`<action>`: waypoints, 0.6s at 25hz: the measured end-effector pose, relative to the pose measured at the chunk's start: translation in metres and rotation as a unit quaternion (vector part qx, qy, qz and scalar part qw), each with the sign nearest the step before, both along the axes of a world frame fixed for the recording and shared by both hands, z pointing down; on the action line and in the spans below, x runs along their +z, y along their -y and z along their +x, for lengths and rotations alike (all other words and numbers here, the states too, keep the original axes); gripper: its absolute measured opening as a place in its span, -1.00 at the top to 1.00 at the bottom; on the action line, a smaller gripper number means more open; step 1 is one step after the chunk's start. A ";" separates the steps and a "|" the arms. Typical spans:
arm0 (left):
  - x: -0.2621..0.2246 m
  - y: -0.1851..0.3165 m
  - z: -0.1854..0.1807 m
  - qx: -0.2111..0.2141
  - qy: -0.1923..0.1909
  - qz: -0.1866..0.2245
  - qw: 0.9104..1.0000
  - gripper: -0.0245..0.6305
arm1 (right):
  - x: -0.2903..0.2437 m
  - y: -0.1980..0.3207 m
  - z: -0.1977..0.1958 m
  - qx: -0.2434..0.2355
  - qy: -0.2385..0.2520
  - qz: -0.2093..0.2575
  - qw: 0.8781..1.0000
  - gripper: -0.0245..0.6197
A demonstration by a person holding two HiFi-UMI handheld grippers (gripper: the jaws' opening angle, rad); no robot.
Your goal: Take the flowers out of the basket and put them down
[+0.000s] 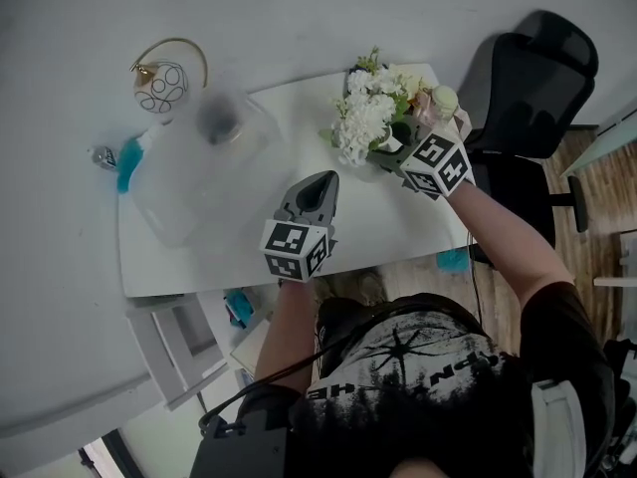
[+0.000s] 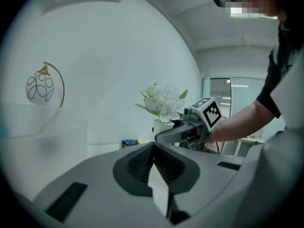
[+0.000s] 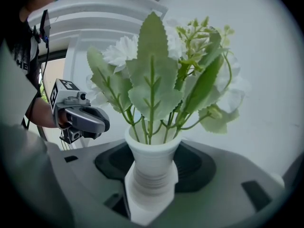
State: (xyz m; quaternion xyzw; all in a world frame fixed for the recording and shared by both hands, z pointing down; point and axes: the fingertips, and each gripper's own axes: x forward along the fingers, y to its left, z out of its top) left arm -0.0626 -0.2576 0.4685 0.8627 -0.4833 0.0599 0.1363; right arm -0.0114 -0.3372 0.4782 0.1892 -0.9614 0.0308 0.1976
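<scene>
One vase (image 3: pixel 151 151) of flowers (image 3: pixel 154 84) clamped in right tongs (image 3: pixel 152 175); left tongs (image 2: pixel 154 158) closed, empty

no legible txt anywhere; print on the person's black shirt (image 1: pixel 418 366) too warped to read.

Office, by the black swivel chair (image 1: pixel 537 78) beside a white desk (image 1: pixel 378 217) on wood flooring (image 1: pixel 597 167).

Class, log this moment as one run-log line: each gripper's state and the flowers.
left gripper: shut, empty, over table | right gripper: shut on white vase | flowers: in vase
</scene>
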 end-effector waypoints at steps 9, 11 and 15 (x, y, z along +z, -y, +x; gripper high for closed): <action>0.038 0.001 0.004 -0.004 0.017 -0.031 0.999 0.89 | 0.048 0.007 0.005 0.021 0.001 0.001 1.000 0.14; 0.044 0.001 0.005 -0.004 0.020 -0.039 0.999 0.89 | 0.057 0.009 0.006 0.028 -0.002 -0.002 1.000 0.14; 0.051 0.001 0.005 -0.001 0.013 -0.053 0.998 0.89 | 0.066 0.016 0.005 0.040 0.000 0.006 0.999 0.14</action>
